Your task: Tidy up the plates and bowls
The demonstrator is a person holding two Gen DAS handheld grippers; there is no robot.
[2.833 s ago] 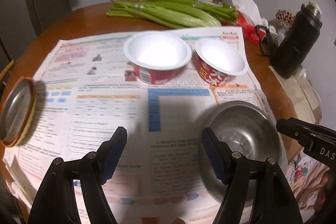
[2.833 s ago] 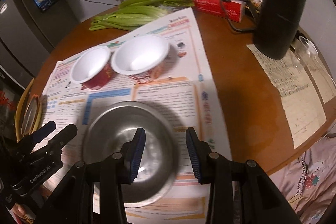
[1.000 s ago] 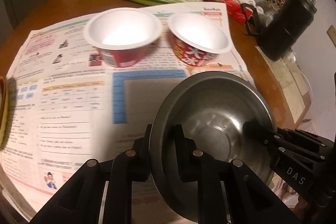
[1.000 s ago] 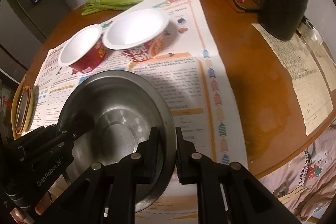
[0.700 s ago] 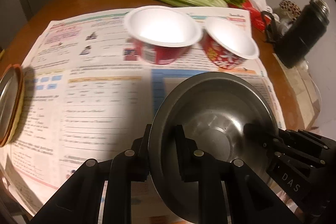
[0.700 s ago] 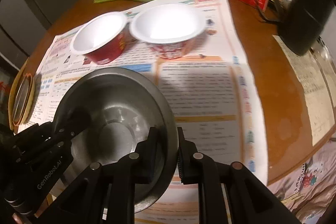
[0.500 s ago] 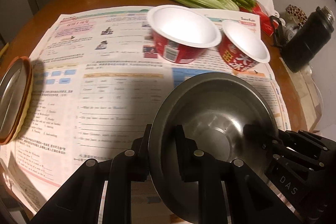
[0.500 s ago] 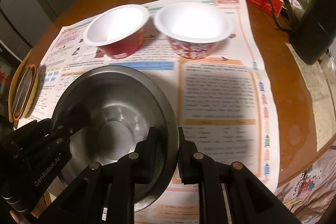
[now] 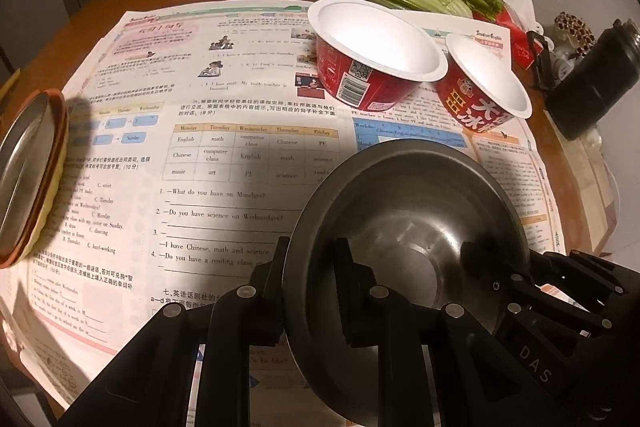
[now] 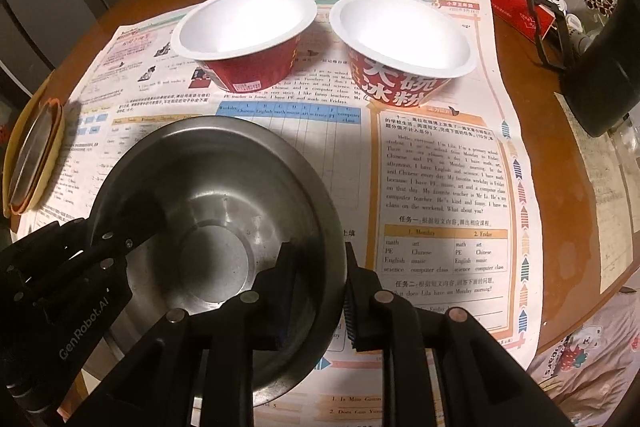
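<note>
Left gripper (image 9: 310,263) clamps the steel bowl (image 9: 404,227) rim; right gripper (image 10: 318,263) jaws are opening around its opposite rim, lower frame.

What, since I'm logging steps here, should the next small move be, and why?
Probably draw the right gripper back off the steel bowl: its jaws are opening, with a gap showing at the rim between them, while the left gripper clamps the opposite rim.

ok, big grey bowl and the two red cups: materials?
Grey bowl: looks like stainless steel, brushed, with dull reflections and a thin rolled rim. Red cups: likely paper or foam, disposable, with a matte white lining and glossy printed outside; which of the two I cannot tell.
</note>
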